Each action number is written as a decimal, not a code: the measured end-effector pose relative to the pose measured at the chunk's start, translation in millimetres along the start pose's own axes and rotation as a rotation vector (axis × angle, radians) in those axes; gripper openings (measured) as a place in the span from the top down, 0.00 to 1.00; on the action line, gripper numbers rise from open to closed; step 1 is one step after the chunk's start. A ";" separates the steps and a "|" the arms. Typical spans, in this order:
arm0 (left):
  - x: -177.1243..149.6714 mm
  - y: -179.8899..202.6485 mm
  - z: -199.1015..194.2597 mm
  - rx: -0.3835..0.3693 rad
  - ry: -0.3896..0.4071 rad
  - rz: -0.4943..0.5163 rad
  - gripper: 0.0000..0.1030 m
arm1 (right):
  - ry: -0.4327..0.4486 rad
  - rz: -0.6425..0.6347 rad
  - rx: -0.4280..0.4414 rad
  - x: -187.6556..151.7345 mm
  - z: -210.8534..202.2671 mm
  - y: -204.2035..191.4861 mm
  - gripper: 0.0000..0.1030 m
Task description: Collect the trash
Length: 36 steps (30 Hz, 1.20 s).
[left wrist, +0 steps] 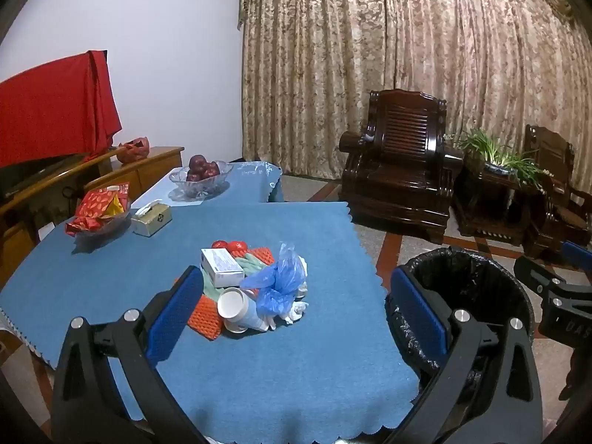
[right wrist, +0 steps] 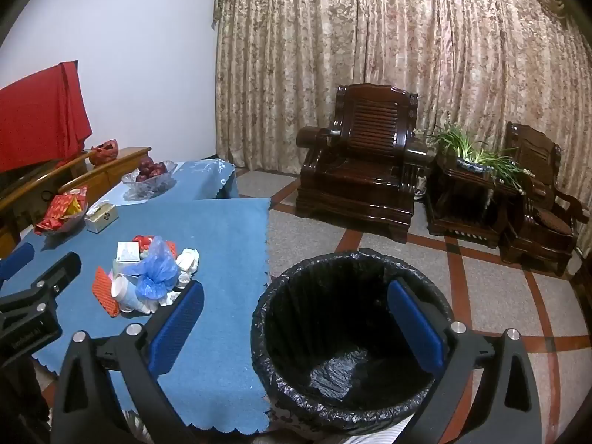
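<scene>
Hovering above the blue tabletop (left wrist: 111, 281), the left gripper (left wrist: 296, 310) has its jaws wide apart and holds nothing. Between its blue pads, further ahead, lies the pile of trash (left wrist: 255, 288) — a white paper cup (left wrist: 236, 305) on its side, a crumpled blue plastic bag (left wrist: 277, 281), a small white box (left wrist: 222, 266), orange foam netting (left wrist: 203, 318) and some crumpled white tissue (left wrist: 296, 310). All of it rests near the middle of the tabletop, well apart from the gripper.

The right gripper (right wrist: 296, 318) is over the trash bin (right wrist: 296, 370), which stands on the floor just beside the tabletop edge and has a black liner inside. Its jaws are also wide, with nothing between them.

At the far left of the tabletop there is a dish of red packets (left wrist: 100, 211), a tissue box (left wrist: 151, 218) beside it, and further back a glass bowl of dark red fruit (left wrist: 199, 177). Behind the bin stands a dark wooden armchair (right wrist: 359, 181), and a potted plant (right wrist: 477, 159) is beside it.
</scene>
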<state>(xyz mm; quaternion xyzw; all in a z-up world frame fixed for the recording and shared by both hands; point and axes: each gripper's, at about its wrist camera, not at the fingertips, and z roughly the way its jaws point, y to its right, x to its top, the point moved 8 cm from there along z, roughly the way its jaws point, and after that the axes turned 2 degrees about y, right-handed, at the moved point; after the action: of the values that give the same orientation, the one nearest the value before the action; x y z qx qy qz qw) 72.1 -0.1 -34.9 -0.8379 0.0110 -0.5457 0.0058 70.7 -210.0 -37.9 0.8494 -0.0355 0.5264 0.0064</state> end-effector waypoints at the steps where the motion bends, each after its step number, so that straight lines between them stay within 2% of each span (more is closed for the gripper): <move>1: 0.0 -0.1 -0.1 0.001 0.001 0.000 0.05 | 0.000 0.001 0.000 -0.1 0.1 0.2 0.06; 36: -0.3 0.0 0.2 0.004 -0.003 0.005 0.05 | -0.002 0.004 0.002 -0.4 0.0 0.7 0.06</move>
<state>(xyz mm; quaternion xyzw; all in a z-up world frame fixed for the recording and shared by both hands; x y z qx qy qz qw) 72.1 -0.1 -35.2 -0.8386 0.0123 -0.5445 0.0088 70.4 -210.7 -38.3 0.8499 -0.0366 0.5256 0.0045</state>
